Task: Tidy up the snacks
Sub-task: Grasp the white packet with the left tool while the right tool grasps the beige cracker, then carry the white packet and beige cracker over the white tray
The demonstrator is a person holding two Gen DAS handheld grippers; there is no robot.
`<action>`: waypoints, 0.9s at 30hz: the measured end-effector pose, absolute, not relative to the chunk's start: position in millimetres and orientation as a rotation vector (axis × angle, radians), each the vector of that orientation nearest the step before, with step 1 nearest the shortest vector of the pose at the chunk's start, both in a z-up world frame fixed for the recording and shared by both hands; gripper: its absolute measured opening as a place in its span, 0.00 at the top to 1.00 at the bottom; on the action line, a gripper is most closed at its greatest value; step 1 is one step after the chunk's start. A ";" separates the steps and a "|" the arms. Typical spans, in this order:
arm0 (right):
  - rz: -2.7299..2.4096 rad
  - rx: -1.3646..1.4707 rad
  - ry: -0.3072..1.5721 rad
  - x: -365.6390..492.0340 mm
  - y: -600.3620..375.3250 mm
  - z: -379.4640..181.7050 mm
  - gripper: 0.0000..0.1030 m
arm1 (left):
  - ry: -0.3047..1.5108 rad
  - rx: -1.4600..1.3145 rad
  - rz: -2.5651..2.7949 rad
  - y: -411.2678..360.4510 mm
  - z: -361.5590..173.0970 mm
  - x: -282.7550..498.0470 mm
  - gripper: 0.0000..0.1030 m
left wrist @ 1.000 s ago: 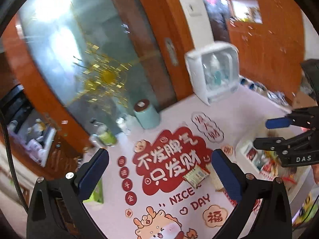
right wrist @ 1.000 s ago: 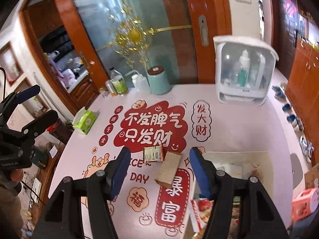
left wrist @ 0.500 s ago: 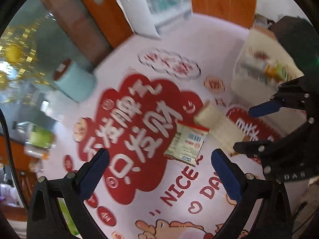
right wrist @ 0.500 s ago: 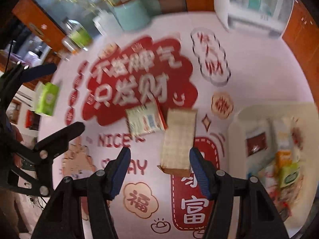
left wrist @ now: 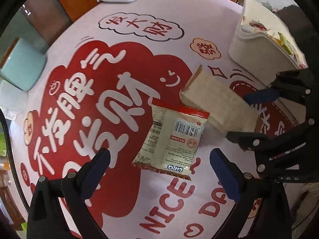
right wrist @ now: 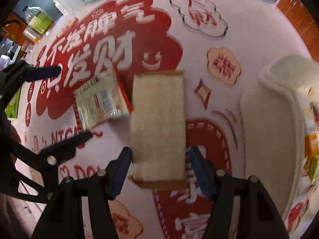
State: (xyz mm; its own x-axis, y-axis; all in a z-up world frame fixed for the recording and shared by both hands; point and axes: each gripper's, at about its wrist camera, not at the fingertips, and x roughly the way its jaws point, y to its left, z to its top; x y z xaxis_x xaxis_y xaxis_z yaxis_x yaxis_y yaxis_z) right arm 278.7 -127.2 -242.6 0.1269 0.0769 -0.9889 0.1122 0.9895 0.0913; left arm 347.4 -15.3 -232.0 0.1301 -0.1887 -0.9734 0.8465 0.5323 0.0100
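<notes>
I see the right gripper [right wrist: 159,162] with jaws apart, straddling the near end of the beige wafer pack [right wrist: 158,125]; the pads sit just beside its long edges, contact not resolvable. My left gripper [left wrist: 159,166] hangs with jaws wide apart, the white sachet [left wrist: 171,139] lying flat between and just ahead of them, untouched. Sachet corner overlaps the wafer pack. Both lie mid-surface on the printed mat [left wrist: 83,91]; the white snack bin [right wrist: 273,119] stands toward the surface's right edge.
</notes>
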 end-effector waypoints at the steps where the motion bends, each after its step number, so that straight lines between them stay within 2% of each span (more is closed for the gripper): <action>1: -0.027 0.140 1.439 278.8 -126.4 -243.0 0.40 | 1.222 0.677 -0.848 -16.1 -235.0 348.9 0.03; 6: -0.036 0.068 1.388 277.3 -124.0 -240.0 0.47 | 1.251 0.695 -0.848 -22.7 -249.0 354.3 0.03; 9: -0.036 0.064 1.375 275.8 -124.2 -238.4 0.48 | 1.294 0.665 -0.862 -23.6 -257.4 357.7 0.05; 11: -0.040 0.064 1.360 273.3 -123.8 -237.2 0.48 | 1.258 0.684 -0.842 -23.2 -257.8 357.9 0.15; 12: -0.041 0.067 1.356 273.3 -125.1 -238.5 0.48 | 1.251 0.671 -0.844 -22.3 -255.2 357.5 0.29; 13: -0.039 0.073 1.354 272.6 -126.5 -239.7 0.48 | 1.236 0.650 -0.833 -21.7 -250.7 356.3 0.48; 14: -0.037 0.074 1.351 271.8 -128.1 -240.0 0.48 | 1.244 0.634 -0.817 -19.9 -248.8 357.2 0.54; 21: -0.016 0.075 1.345 258.0 -122.2 -236.8 0.48 | 1.287 0.500 -0.702 10.4 -244.2 334.3 0.55; 27: 0.033 0.113 1.347 226.2 -113.1 -230.1 0.48 | 1.320 0.288 -0.550 59.4 -228.4 277.0 0.55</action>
